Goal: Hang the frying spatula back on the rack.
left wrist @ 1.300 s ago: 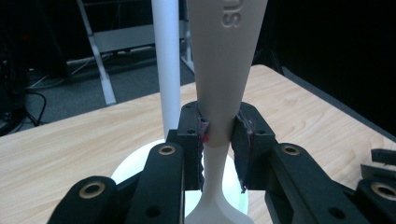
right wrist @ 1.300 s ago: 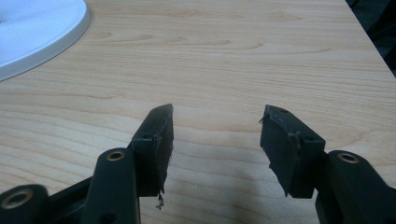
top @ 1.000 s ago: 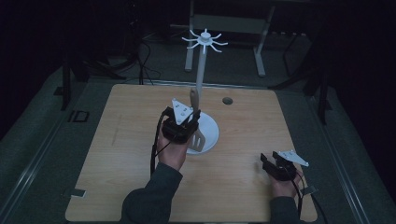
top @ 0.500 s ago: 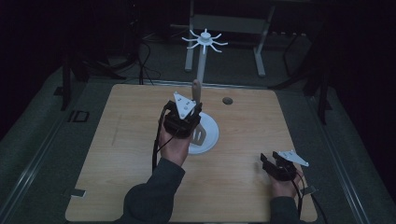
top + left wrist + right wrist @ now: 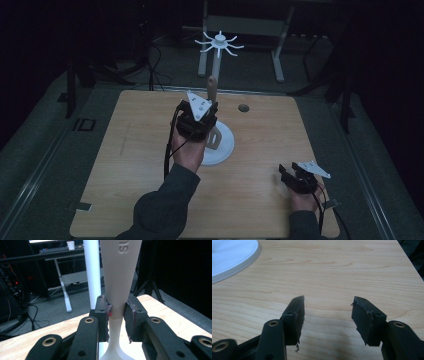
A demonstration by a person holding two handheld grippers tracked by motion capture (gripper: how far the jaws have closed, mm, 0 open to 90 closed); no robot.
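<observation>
A beige plastic utensil [image 5: 212, 86] stands upright beside the pole [image 5: 216, 64] of a white stand, over its round base [image 5: 226, 146]. My left gripper [image 5: 210, 116] is shut on it. In the left gripper view both pads pinch the utensil's narrow neck [image 5: 117, 312], its wide lettered part [image 5: 121, 267] rises above them, and the white pole [image 5: 92, 272] stands just behind. The stand's top [image 5: 219, 42] spreads into several curved hooks. My right gripper [image 5: 285, 175] rests low at the table's near right. It is open [image 5: 327, 312], with bare wood between its fingers.
A small dark round spot [image 5: 243, 107] lies on the wooden table [image 5: 125, 165] behind and right of the stand. The base's rim [image 5: 234, 257] shows at the top left of the right gripper view. Desk legs and cables stand beyond the table's far edge.
My left hand has lifted the utensil a little, staying beside the pole. The right hand has kept still.
</observation>
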